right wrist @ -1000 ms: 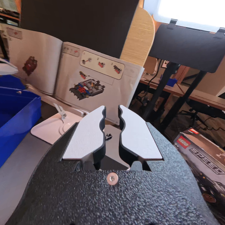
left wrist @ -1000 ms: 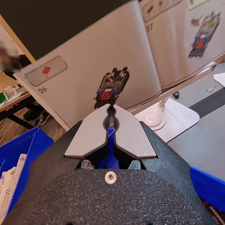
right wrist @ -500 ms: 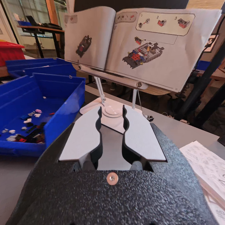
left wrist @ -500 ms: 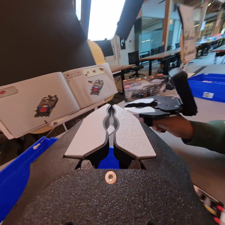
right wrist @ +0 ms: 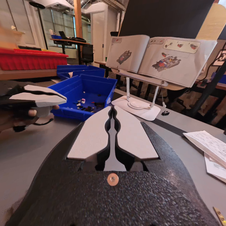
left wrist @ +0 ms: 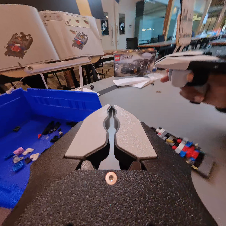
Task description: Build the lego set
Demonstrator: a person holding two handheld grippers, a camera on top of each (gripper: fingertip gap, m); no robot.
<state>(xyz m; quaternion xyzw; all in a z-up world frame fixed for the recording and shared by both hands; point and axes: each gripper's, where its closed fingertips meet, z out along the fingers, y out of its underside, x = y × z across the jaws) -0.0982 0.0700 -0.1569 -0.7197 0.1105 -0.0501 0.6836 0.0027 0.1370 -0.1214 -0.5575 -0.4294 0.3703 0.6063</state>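
Observation:
My left gripper (left wrist: 112, 107) is shut with nothing between its pads, over the grey table beside the right wall of a blue bin (left wrist: 61, 97). It also shows at the left of the right wrist view (right wrist: 63, 97), held by a hand. My right gripper (right wrist: 112, 108) is shut with nothing between its pads, near the same bin (right wrist: 110, 88). It also shows at the right of the left wrist view (left wrist: 157, 63), held by a hand. The bin holds several small loose bricks (left wrist: 51, 129). A partly built brick model (left wrist: 181, 145) lies on the table to the right of my left gripper.
An open instruction booklet (right wrist: 159, 57) rests on a white stand (right wrist: 137, 107). A toy set box (left wrist: 133, 62) and loose papers (left wrist: 134, 81) lie at the back of the table, papers (right wrist: 210, 145) also at the right. A small black piece (right wrist: 165, 113) lies by the stand. More blue bins (right wrist: 78, 70) and a red bin (right wrist: 30, 59) stand at the far left. Tip to tip, the grippers are about 12 centimetres apart. The partly built brick model (left wrist: 181, 145) is about 15 centimetres from both grippers' fingertips.
My right gripper's jaws were open and have come together on nothing. Both grippers swung round and now look down towards the table and the blue bin. My left gripper stayed shut.

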